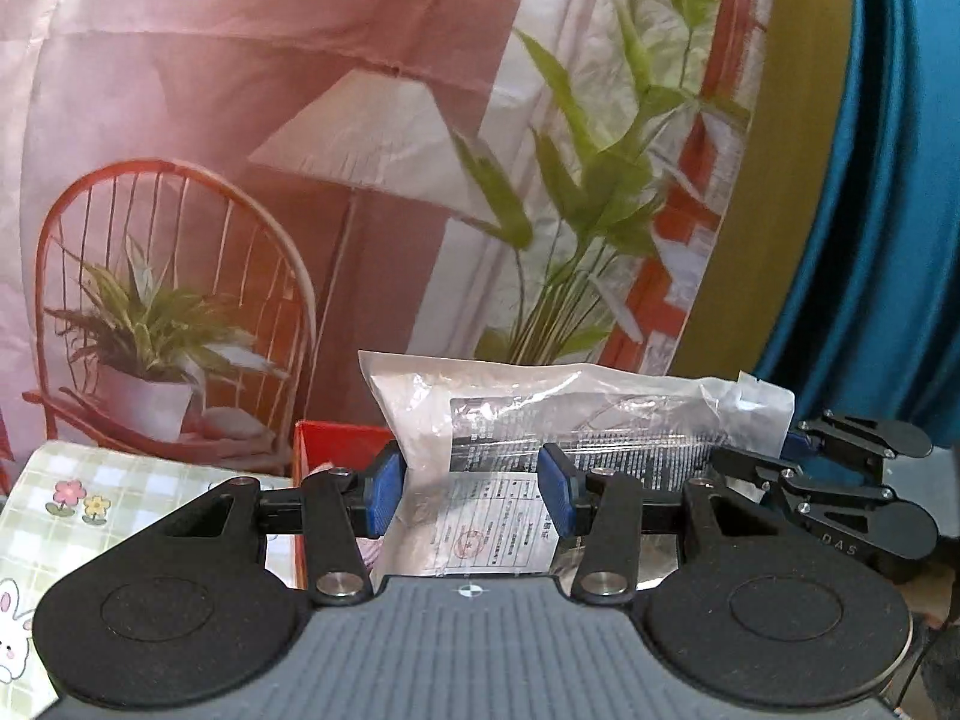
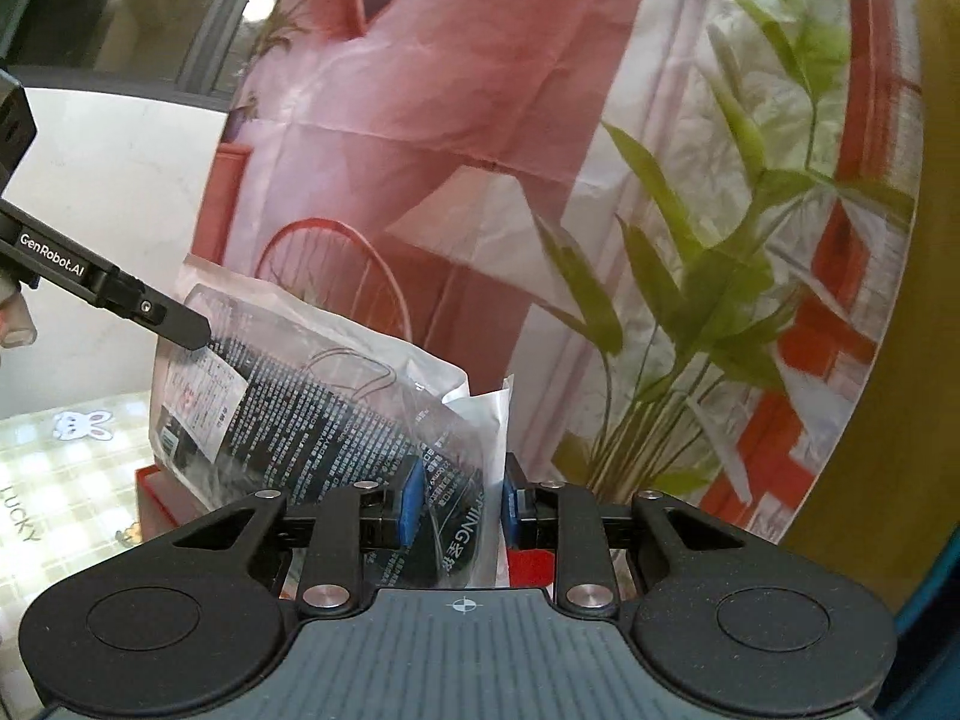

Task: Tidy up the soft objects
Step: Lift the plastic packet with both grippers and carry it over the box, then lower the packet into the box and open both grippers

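Observation:
A clear plastic bag with a dark soft item and printed labels [image 1: 576,414] hangs in the air between both grippers, above a red box [image 1: 336,450]. My left gripper [image 1: 474,495] is shut on the bag's left end, blue pads pressing the plastic. My right gripper [image 2: 459,504] is shut on the bag's other end [image 2: 336,414]. The right gripper also shows at the right of the left wrist view [image 1: 840,480]. The left gripper's finger [image 2: 150,312] reaches the bag's far end in the right wrist view. The red box [image 2: 162,498] sits below the bag.
A green checked tablecloth with bunny and flower prints [image 1: 90,516] covers the table at the left. A printed backdrop with a chair, lamp and plants [image 1: 360,180] hangs close behind. A blue curtain [image 1: 870,240] hangs at the right.

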The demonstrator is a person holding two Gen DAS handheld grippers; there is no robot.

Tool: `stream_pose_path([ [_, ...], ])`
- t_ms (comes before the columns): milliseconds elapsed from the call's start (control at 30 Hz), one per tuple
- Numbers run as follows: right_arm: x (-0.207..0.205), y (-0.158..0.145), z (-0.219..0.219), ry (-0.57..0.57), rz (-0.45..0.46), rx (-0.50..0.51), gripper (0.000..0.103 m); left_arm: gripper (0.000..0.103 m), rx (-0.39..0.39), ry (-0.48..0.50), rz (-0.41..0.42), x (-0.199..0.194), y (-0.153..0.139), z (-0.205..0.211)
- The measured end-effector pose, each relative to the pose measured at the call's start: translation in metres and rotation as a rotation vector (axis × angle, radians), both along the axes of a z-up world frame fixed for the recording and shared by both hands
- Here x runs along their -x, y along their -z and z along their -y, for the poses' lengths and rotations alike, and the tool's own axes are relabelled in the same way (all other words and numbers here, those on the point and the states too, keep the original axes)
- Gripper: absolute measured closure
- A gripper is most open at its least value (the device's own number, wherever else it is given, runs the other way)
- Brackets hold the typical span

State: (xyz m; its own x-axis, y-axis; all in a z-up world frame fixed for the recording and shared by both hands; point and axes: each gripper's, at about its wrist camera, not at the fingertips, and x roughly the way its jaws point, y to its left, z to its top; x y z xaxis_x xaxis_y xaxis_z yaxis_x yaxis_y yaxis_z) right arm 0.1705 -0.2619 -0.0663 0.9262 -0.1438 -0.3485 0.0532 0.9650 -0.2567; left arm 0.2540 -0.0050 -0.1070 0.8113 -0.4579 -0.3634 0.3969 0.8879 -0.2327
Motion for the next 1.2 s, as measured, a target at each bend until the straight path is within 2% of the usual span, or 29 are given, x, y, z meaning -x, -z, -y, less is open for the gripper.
stream_pose_path([
  [167,-0.012,0.026,0.01,0.033,-0.045,-0.071,0.079,0.053,-0.04,0.015,-0.059,-0.016,0.024,0.001],
  [433,-0.021,0.073,0.015,0.051,-0.162,-0.171,0.081,0.053,-0.051,0.009,-0.168,-0.032,0.053,-0.005],
  [500,-0.025,0.08,0.017,0.066,-0.186,-0.207,0.082,0.054,-0.055,0.005,-0.193,-0.039,0.058,-0.005],
  [633,-0.04,0.094,0.027,0.093,-0.269,-0.283,0.085,0.065,-0.081,0.0,-0.238,-0.048,0.066,-0.001],
  [833,-0.05,0.106,0.032,0.113,-0.324,-0.338,0.085,0.071,-0.123,-0.024,-0.309,-0.06,0.078,0.003],
  [900,-0.055,0.108,0.033,0.124,-0.351,-0.349,0.085,0.071,-0.116,-0.029,-0.325,-0.062,0.081,0.002],
  [967,-0.058,0.113,0.032,0.14,-0.373,-0.355,0.085,0.071,-0.102,-0.035,-0.329,-0.06,0.082,0.0],
  [1067,-0.056,0.116,0.031,0.162,-0.362,-0.37,0.084,0.071,-0.124,-0.028,-0.314,-0.057,0.078,0.002],
  [1100,-0.056,0.116,0.032,0.168,-0.358,-0.374,0.083,0.067,-0.128,-0.029,-0.307,-0.056,0.076,0.002],
  [1167,-0.053,0.114,0.031,0.185,-0.351,-0.371,0.077,0.052,-0.137,-0.033,-0.285,-0.051,0.071,0.003],
  [1200,-0.052,0.113,0.03,0.199,-0.347,-0.364,0.07,0.036,-0.143,-0.033,-0.269,-0.049,0.067,0.004],
])
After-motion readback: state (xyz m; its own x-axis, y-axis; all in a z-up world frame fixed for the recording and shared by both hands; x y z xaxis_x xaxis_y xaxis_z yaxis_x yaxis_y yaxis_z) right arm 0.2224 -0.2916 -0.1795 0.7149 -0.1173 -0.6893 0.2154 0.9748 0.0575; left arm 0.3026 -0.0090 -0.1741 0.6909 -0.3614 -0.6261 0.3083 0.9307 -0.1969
